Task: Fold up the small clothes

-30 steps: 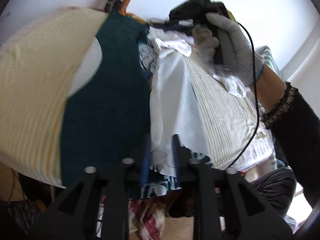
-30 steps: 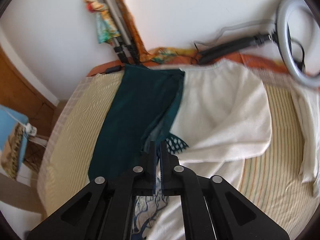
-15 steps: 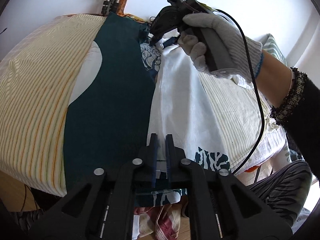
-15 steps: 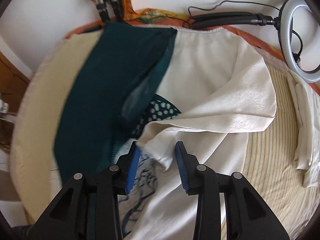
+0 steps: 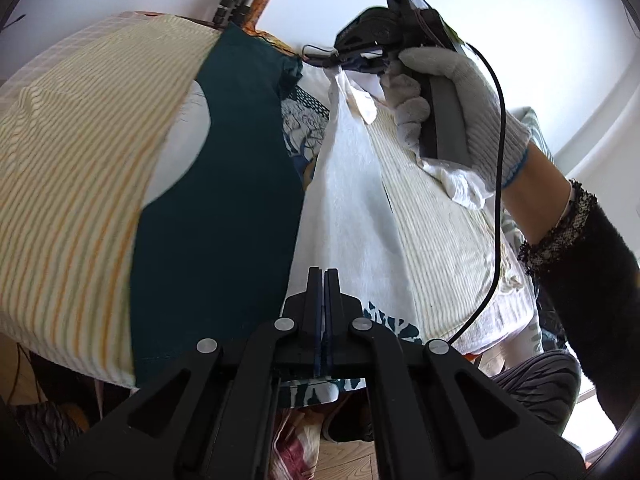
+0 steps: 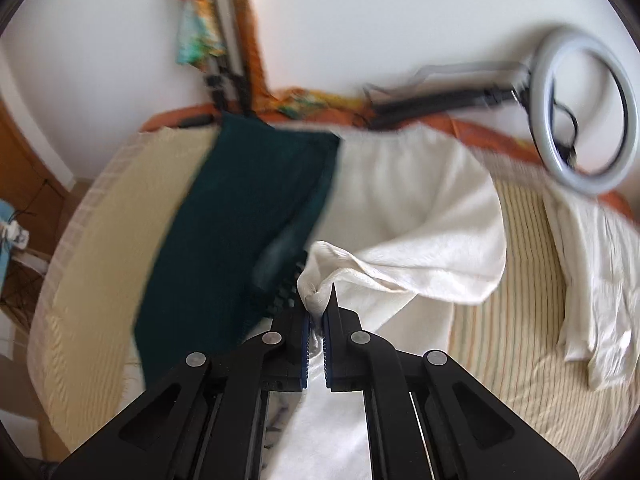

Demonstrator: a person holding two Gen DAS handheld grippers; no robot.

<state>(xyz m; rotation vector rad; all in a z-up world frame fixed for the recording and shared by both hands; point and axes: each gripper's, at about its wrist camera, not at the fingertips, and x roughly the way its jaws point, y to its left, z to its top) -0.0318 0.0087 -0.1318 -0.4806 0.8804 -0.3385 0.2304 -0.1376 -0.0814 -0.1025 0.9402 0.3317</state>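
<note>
The white textured cotton garment (image 6: 408,216) is spread on the striped bed (image 6: 516,300), its near hem hidden behind the left claw (image 5: 322,280), pinched shut on it. A bunched corner is clamped in the right claw (image 6: 316,312), just closed. The dark teal cloth (image 5: 216,208) is partly overlapped; the right-wrist view is blurred.

The right wrist view was smeared with blur, so the ring light (image 6: 584,114) and its arm had soft edges. The white garment (image 6: 420,220) hid the blue-printed cloth (image 5: 304,128) beneath. The person's sleeve (image 5: 592,280) ran off the frame.
</note>
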